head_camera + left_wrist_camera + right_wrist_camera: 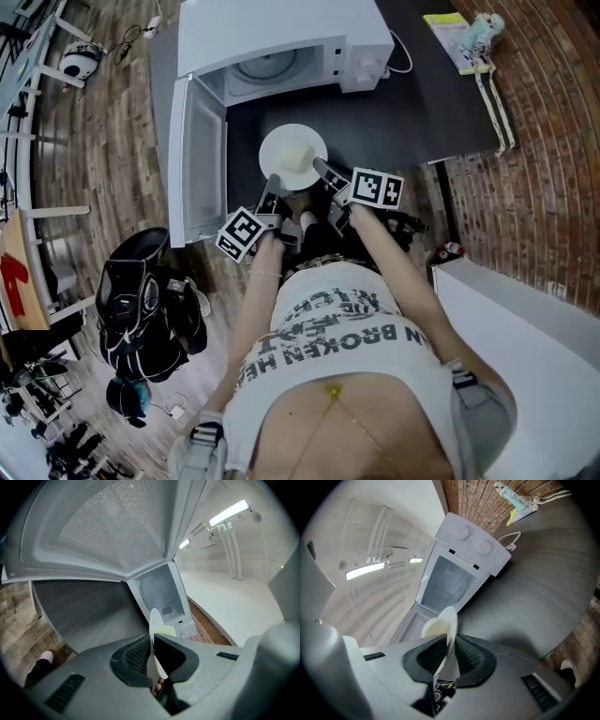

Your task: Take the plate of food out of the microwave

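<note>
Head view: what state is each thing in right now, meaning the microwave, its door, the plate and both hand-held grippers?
microwave: no plate inside.
microwave door: swung wide open.
plate: outside, over the table, carrying food.
left hand-held gripper: shut on the plate's rim.
right hand-held gripper: shut on the plate's rim.

The dark grey counter point(422, 108) fills the upper middle of the head view. A white microwave point(281, 28) stands on it at the top, with its door point(199, 159) swung wide open towards the left. A white cable point(401, 52) trails from the oven's right side, and in the upper right corner a yellow-green booklet point(450, 37) lies just beside a small teal toy point(486, 26). On the brown wood-patterned floor point(103, 141), at the lower left, sits a black bag point(141, 309).
</note>
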